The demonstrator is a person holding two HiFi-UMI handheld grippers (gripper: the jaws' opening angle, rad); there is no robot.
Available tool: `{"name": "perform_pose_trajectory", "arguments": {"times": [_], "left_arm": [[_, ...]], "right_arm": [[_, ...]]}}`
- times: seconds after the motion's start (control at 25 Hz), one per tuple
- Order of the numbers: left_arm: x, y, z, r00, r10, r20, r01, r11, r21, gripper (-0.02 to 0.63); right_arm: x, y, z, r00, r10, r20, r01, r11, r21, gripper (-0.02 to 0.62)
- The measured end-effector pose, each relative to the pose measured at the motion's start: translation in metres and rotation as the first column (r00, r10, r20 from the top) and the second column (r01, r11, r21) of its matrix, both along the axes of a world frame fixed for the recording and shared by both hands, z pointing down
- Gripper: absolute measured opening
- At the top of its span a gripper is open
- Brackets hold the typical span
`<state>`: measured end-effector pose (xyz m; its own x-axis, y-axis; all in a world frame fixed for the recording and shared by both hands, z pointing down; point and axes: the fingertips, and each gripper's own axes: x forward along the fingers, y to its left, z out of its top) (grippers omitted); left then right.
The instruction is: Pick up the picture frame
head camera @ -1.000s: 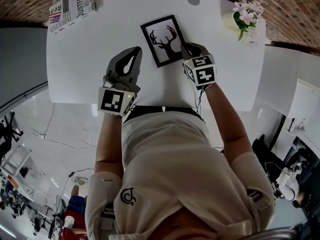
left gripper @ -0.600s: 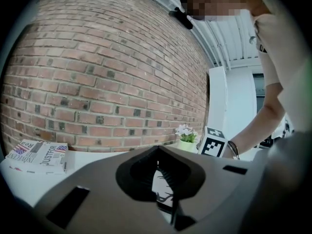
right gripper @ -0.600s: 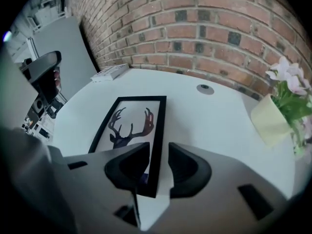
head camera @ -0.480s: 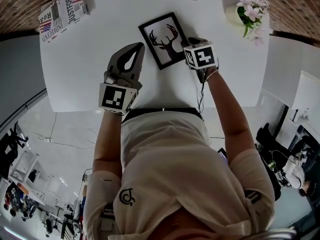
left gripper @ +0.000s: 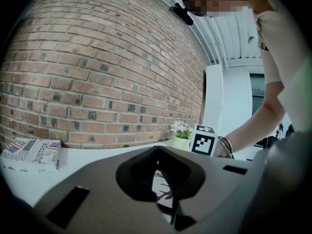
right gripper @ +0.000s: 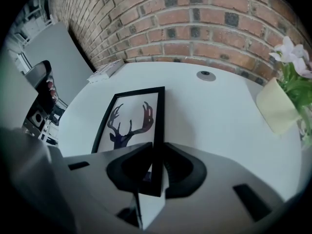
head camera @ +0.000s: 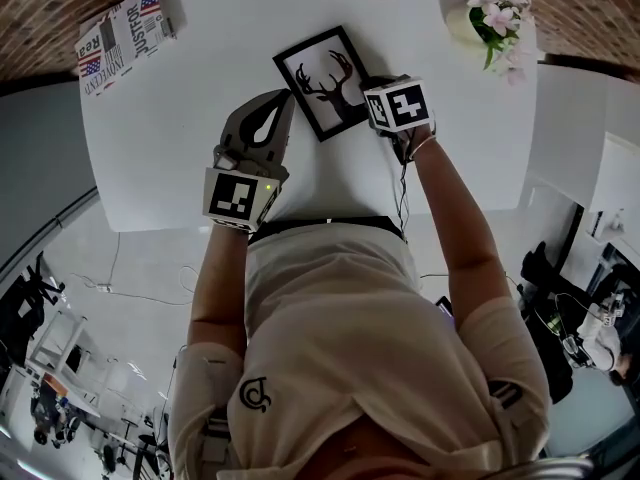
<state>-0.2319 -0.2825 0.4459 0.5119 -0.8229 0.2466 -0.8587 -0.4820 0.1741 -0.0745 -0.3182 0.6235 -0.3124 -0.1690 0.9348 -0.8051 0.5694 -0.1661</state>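
Head view drops steeply past the torso, table at frame top. Left gripper view: low, twd brick wall. Right gripper view: tilted down, v. close on picture frame, shared by all three.

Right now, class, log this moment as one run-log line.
stage: grasp | right hand-held gripper: jaws just closing, frame edge between them | left hand-held gripper: shut, empty | frame: flat on table

Left gripper nearly level, jaws together, empty. Right gripper tipped steeply down, jaws just closing onto the picture frame edge between them.
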Motion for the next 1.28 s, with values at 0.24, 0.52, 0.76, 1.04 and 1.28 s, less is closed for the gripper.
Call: {"name": "perform_pose_trajectory", "arguments": {"times": [0.24, 0.52, 0.76, 1.04, 1.28], "left_arm": [[0.005, 0.008, -0.007, 1.0, -0.019, 0.015, 0.019, 1.0, 0.011, 0.012], [0.016, 0.031, -0.013, 0.997, -0.061, 0.05, 0.06, 0.998, 0.022, 0.012], [0.029, 0.057, -0.015, 0.995, -0.069, 0.067, 0.068, 0.997, 0.022, 0.012], [0.049, 0.086, -0.013, 0.996, -0.064, 0.061, 0.064, 0.998, 0.011, 0.012], [0.067, 0.105, -0.013, 0.994, -0.072, 0.076, 0.071, 0.997, 0.015, 0.012]], "right_arm": [[0.007, 0.006, -0.003, 0.999, 0.038, -0.011, -0.038, 0.999, 0.007, 0.075], [0.022, 0.024, -0.008, 0.997, 0.083, 0.001, -0.083, 0.996, 0.045, 0.074], [0.035, 0.05, -0.008, 0.993, 0.112, 0.02, -0.113, 0.993, 0.04, 0.075], [0.054, 0.08, -0.006, 0.988, 0.147, 0.043, -0.149, 0.989, 0.026, 0.075], [0.073, 0.101, -0.007, 0.986, 0.157, 0.047, -0.159, 0.987, 0.027, 0.075]]}}
